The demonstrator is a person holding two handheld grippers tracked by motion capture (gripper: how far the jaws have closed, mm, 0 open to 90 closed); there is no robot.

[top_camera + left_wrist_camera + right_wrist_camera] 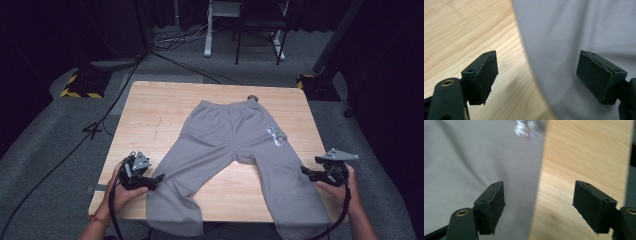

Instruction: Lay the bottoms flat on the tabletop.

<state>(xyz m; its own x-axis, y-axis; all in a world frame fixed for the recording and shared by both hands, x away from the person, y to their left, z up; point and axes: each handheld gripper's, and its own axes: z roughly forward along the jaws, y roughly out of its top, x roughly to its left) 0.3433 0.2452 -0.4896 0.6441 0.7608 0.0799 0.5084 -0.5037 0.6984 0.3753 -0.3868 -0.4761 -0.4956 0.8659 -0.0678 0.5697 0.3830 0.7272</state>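
Grey sweatpants lie flat on the wooden table, waistband at the far side, both legs running toward the near edge and hanging over it. A small printed patch marks the right hip. My left gripper hovers open at the outer edge of the left leg; nothing sits between its jaws. My right gripper hovers open beside the outer edge of the right leg, jaws wide, straddling the fabric edge without touching it. The patch shows at the top of the right gripper view.
The table's right edge lies close to my right gripper. Bare wood shows between the two legs. Cables run over the grey floor at left, and stand bases sit beyond the table's far corners.
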